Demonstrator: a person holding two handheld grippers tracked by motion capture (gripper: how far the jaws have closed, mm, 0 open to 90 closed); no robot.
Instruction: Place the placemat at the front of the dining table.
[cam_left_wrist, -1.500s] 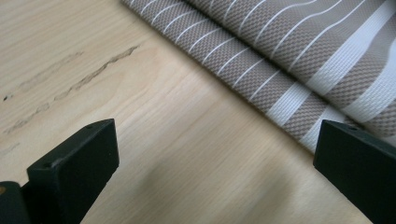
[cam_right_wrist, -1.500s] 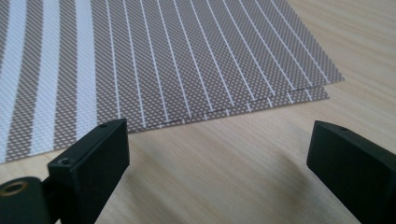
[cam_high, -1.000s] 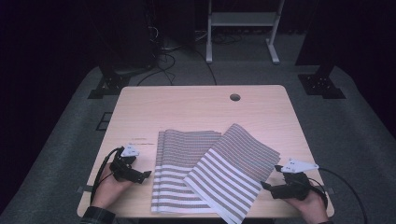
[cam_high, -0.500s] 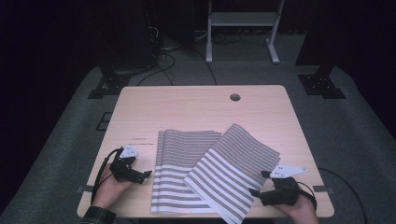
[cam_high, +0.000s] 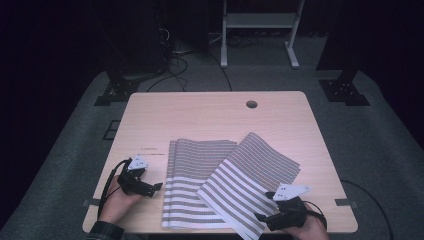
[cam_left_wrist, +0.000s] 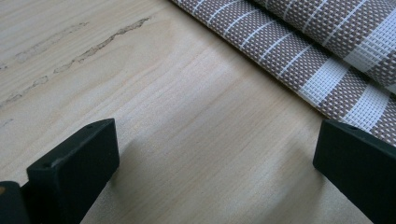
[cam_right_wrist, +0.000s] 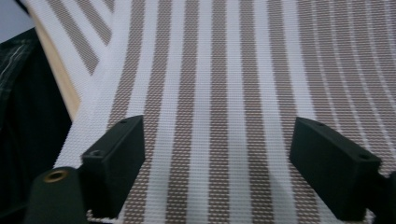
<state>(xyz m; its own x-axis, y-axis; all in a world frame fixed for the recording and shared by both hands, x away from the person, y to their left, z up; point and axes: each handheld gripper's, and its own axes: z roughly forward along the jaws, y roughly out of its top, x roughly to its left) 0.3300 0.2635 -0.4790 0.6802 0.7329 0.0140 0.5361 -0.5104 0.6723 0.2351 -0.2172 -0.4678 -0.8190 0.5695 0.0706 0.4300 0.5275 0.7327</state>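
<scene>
A pale wooden table (cam_high: 200, 120) stands on grey carpet, with a round cable hole (cam_high: 251, 104) near its far edge. On its near half lie two striped woven placemats. The lower placemat (cam_high: 187, 190) lies square to the table edge on the left, and the upper placemat (cam_high: 250, 180) rests tilted across its right side, overlapping it, with its near corner reaching the table's front edge. In the right gripper view the upper placemat (cam_right_wrist: 224, 93) fills the space ahead, its brown and white stripes running away from the camera, and its edge hangs a little past the table edge at the left. The right gripper (cam_high: 261, 218) sits at that near corner, held in the person's right hand (cam_high: 305, 227); its jaws have just been closing but stand apart over the mat, with the weave showing between them and no pad pressing on it. The left gripper (cam_high: 156, 187), in the left hand (cam_high: 117, 200), rests on bare wood just beside the lower placemat's left edge, jaws spread wide and released, with nothing between them.
</scene>
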